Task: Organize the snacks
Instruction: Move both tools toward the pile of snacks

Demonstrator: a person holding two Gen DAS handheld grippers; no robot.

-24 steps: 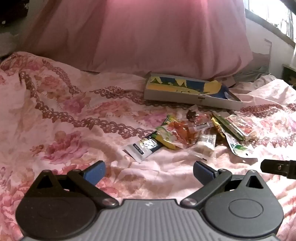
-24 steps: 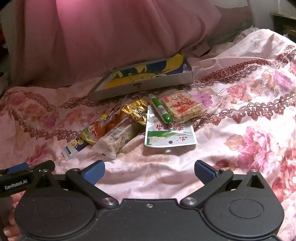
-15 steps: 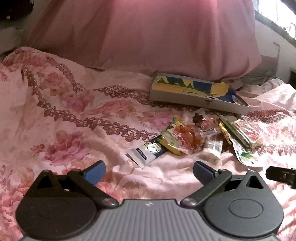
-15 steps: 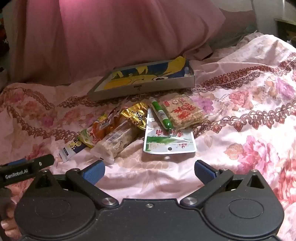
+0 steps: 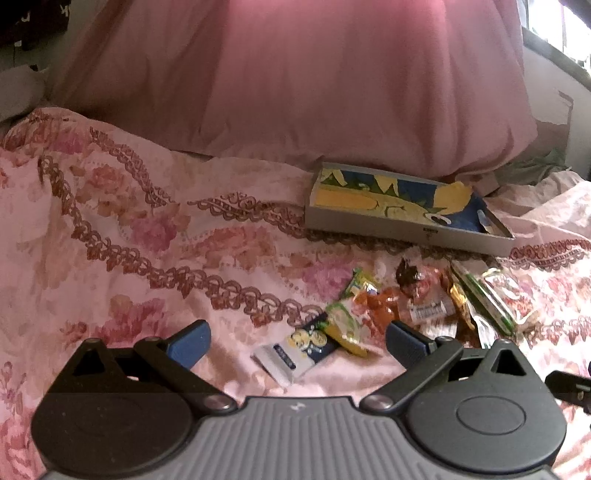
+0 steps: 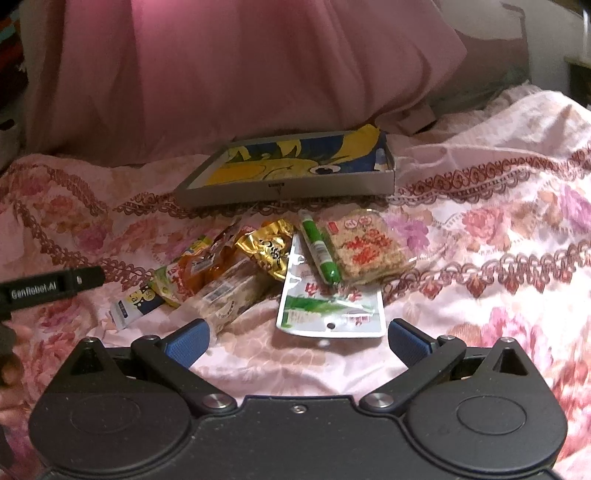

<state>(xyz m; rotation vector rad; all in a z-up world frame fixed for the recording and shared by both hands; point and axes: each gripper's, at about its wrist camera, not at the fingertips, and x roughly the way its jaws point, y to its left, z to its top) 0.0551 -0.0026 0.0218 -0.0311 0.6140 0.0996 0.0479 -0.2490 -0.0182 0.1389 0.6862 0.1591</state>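
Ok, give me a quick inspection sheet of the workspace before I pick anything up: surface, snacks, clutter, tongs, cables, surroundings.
Surface: floral pink bedspread, rumpled.
Job's things: shallow box with blue and yellow lining, no snacks in it; in front lie the snack pile, square rice cracker pack, green stick, white and green pouch, gold wrapper, clear-wrapped bar, orange packet, blue and white sachet.
Clutter: nothing seen.
Tongs: left tongs open, nothing held; right tongs open, nothing held.
Cables: nothing seen.
Surroundings: pink bedding heaped behind the box; window at the top right of the left view.
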